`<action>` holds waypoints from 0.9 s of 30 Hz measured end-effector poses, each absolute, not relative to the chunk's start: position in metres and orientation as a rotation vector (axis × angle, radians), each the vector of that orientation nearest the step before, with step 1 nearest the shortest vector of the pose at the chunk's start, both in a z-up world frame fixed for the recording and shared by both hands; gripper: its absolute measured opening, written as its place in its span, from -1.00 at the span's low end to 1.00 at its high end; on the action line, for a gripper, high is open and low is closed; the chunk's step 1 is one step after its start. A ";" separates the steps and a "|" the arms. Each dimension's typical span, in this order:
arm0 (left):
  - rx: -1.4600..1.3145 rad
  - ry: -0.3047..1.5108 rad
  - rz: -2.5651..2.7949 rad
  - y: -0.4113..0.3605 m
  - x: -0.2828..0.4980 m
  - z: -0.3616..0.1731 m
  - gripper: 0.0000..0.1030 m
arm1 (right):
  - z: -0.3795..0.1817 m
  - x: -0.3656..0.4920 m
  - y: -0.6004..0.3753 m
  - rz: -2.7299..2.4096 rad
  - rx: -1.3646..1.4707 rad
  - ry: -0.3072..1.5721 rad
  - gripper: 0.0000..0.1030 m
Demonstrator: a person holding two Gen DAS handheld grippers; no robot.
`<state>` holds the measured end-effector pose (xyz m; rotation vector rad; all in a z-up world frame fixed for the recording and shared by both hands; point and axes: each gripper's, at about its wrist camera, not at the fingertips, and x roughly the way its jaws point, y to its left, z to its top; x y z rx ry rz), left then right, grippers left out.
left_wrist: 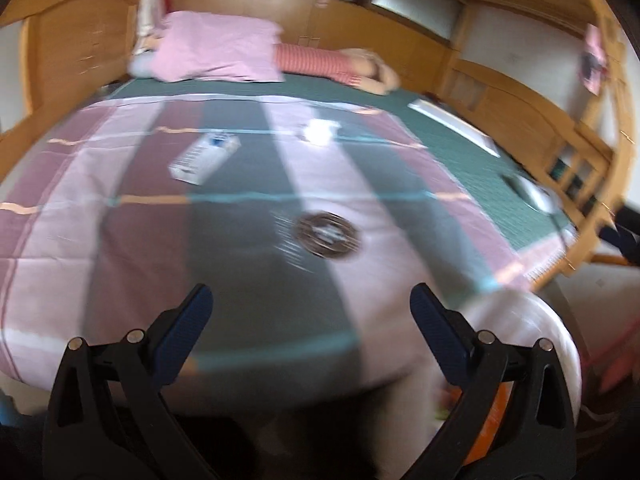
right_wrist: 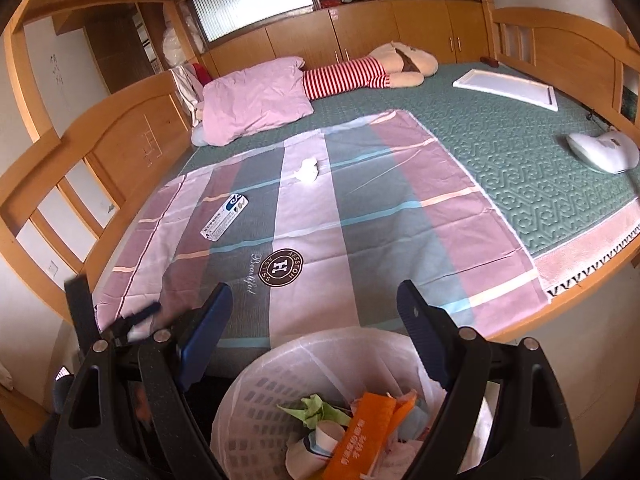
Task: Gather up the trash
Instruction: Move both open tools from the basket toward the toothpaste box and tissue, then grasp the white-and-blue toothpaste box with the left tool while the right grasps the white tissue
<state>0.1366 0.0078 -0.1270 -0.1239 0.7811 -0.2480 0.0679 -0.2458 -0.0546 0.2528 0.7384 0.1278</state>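
A flat rectangular carton (right_wrist: 224, 217) and a crumpled white tissue (right_wrist: 307, 169) lie apart on the striped woven bedspread (right_wrist: 360, 216). Both the left gripper (left_wrist: 311, 312) and right gripper (right_wrist: 314, 308) stand with jaws wide, empty. A perforated plastic wastebasket (right_wrist: 256, 400), bag-lined, holds crumpled wrappers below the right gripper.

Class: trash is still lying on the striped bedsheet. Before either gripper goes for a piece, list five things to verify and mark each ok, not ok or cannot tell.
1. Left gripper jaws open and empty: ok.
2. Right gripper jaws open and empty: ok.
3. White lined plastic waste basket within view, room on top: ok.
4. Crumpled white tissue and flat white-and-blue carton unobstructed on the striped bedsheet: ok.
5. Left view sharp enough to aim: not ok, blurred.
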 end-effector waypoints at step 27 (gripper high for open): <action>-0.181 0.998 -0.055 0.077 0.421 -0.217 0.53 | -0.164 0.456 -0.160 0.056 0.138 0.877 0.60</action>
